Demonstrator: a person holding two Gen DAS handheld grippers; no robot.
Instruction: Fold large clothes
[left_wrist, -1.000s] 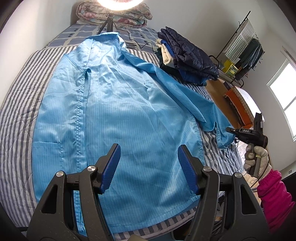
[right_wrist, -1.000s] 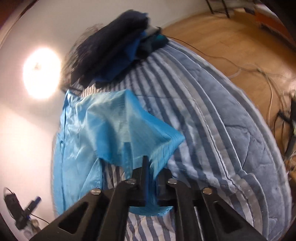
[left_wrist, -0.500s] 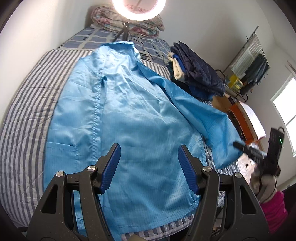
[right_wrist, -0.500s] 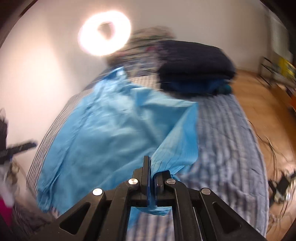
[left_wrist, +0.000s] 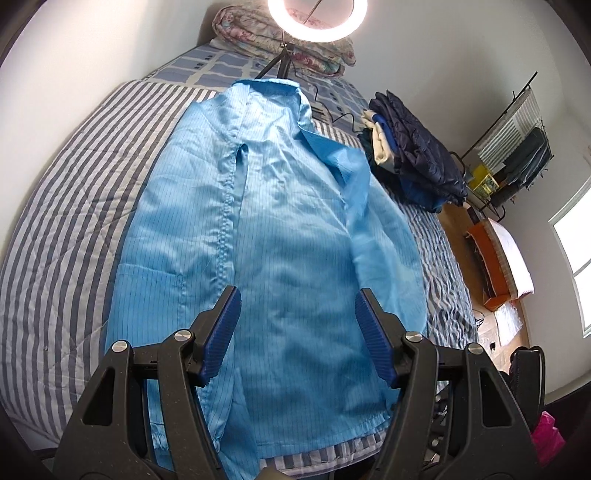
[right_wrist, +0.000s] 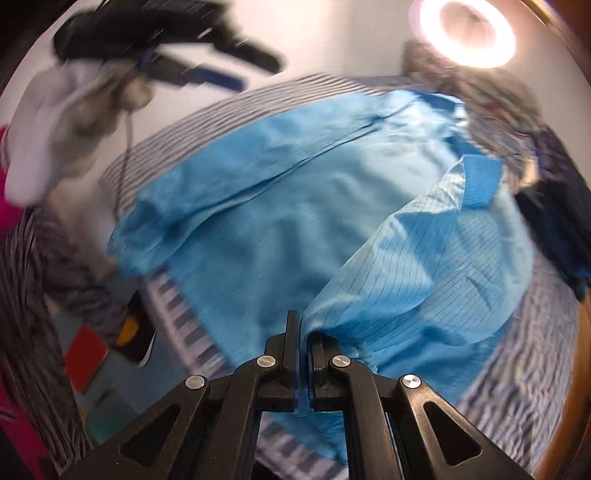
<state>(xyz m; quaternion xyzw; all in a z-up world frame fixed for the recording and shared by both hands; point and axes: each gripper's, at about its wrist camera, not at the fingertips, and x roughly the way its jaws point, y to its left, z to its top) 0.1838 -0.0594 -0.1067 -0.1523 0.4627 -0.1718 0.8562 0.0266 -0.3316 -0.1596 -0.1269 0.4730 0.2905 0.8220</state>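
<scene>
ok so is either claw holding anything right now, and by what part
The right claw is shut on the blue coat, pinching the end of its sleeve. The left claw is open and holds nothing.

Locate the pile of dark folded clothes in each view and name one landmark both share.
Left wrist: pile of dark folded clothes lies upper right, on the bed beside the blue coat.
Right wrist: pile at the right edge, blurred.
Shared landmark: ring light at the top.

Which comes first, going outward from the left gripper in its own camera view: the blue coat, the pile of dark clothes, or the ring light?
1. Blue coat: right under the left gripper.
2. Pile of dark clothes: further up the bed, right side.
3. Ring light: beyond the bed's far end.
</scene>
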